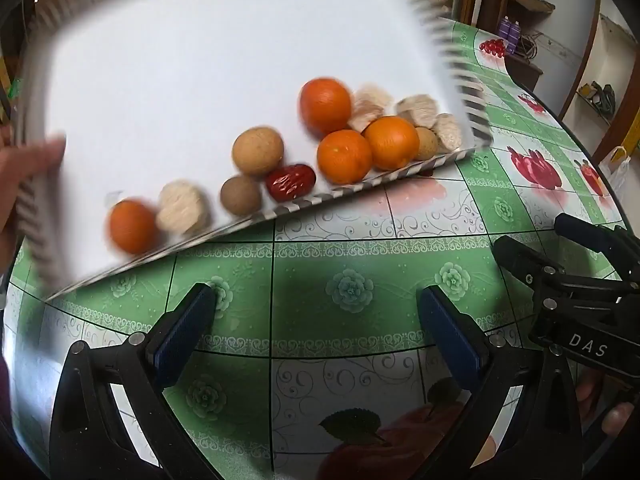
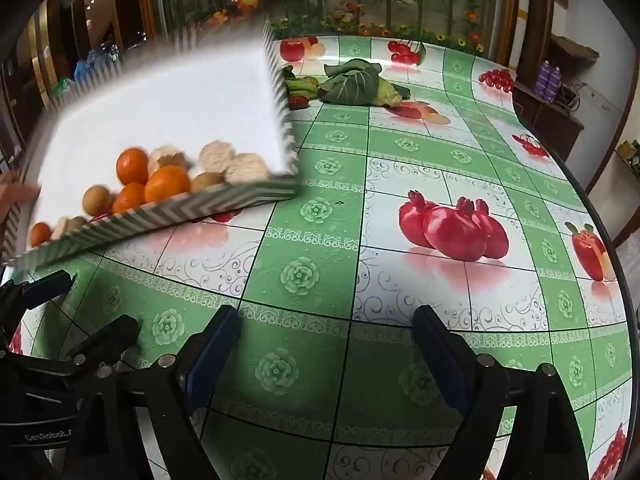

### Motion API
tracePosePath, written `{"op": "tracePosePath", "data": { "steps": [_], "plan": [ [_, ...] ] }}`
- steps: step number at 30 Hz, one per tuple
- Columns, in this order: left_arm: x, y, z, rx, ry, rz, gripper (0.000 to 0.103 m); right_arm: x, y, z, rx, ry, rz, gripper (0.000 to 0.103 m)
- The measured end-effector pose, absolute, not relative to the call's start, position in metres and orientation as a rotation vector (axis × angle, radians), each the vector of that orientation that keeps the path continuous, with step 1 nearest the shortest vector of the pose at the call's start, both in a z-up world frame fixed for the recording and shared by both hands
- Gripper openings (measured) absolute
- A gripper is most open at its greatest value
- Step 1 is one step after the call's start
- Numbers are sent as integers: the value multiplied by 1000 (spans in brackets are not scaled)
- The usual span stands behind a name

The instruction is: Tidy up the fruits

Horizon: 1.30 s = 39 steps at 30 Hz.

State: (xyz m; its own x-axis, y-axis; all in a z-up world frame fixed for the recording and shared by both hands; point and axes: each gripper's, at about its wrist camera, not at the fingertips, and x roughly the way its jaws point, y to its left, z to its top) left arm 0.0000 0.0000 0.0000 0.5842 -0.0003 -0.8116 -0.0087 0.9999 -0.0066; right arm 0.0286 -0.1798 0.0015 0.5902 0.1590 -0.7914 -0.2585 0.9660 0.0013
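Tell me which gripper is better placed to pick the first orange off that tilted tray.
Left, probably. The left gripper is open and faces the tray, the oranges straight ahead. From the right gripper, also open, the tray lies off to the left.

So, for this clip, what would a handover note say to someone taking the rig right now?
Left gripper: open, empty, low over the tablecloth.
Right gripper: open, empty, beside it.
Tray: tilted and motion-blurred, a bare hand on its left edge.
Fruit is piled along the tray's low rim: oranges, a red date, brown round fruits, pale walnut-like pieces.
Leafy greens lie at the far side of the table.
Done: nothing sorted. Left: everything.
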Motion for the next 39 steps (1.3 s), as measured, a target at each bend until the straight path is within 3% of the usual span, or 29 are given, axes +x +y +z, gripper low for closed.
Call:
{"op": "tracePosePath", "data": {
  "steps": [39],
  "plan": [
    [0,0,-1,-17,944,2,103,28,-177,3,-112,916,242,93]
  ]
}}
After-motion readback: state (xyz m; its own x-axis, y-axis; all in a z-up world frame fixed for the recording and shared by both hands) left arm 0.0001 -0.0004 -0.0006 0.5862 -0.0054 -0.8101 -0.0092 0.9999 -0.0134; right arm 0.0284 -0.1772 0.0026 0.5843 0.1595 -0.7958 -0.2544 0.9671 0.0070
